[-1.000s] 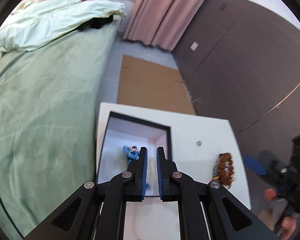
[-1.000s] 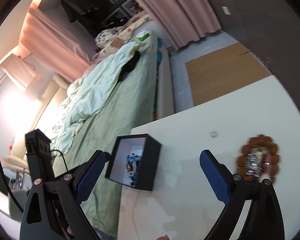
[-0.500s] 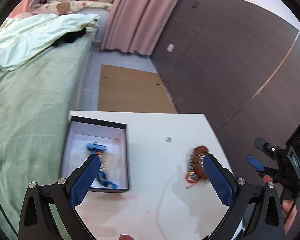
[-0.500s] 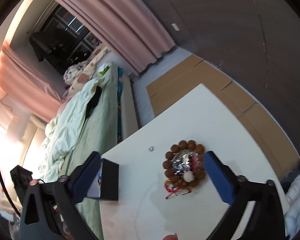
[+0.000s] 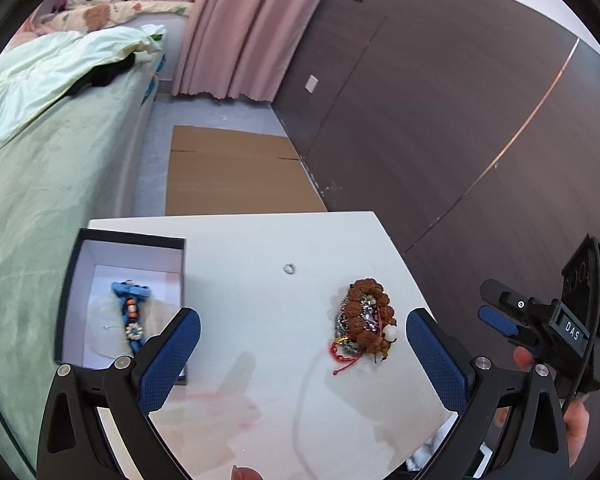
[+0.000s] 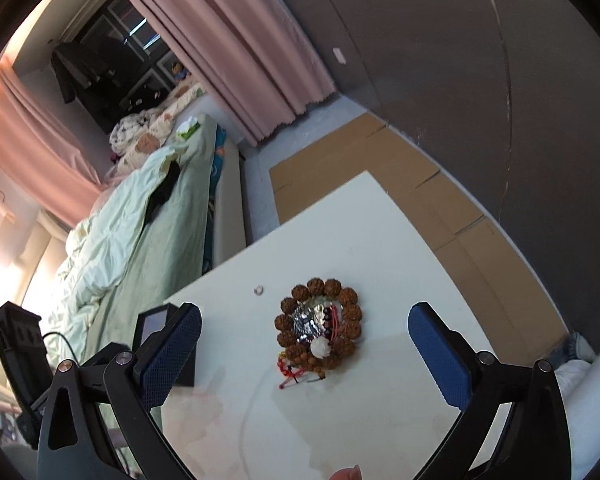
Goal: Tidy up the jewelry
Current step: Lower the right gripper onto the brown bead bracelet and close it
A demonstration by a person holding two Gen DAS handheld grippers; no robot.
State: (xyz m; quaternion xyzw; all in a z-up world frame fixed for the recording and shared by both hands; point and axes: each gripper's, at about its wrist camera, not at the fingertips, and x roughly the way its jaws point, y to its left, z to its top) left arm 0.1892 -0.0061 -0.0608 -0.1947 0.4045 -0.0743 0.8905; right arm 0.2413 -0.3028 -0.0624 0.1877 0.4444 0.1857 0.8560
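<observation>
A black box with a white inside [image 5: 80,304] sits at the left of the white table [image 5: 260,252] and holds a blue beaded bracelet [image 5: 131,312]. A pile of jewelry with a brown bead bracelet [image 5: 366,320] lies to the right; it also shows in the right wrist view [image 6: 320,324]. A small silver ring [image 5: 289,268] lies behind it, also in the right wrist view [image 6: 258,290]. My left gripper [image 5: 302,344] is open and empty above the table's middle. My right gripper [image 6: 304,352] is open and empty, hovering over the pile. The box [image 6: 152,324] is partly hidden behind its left finger.
A bed with a green cover [image 5: 40,168] runs along the table's left. Flat cardboard [image 5: 236,176] lies on the floor beyond the table. A dark wall [image 5: 440,120] stands on the right, pink curtains [image 5: 252,28] at the back.
My left gripper opened, let the blue bracelet go in the box, and pulled back to the right. My right gripper swung from near the box to over the jewelry pile.
</observation>
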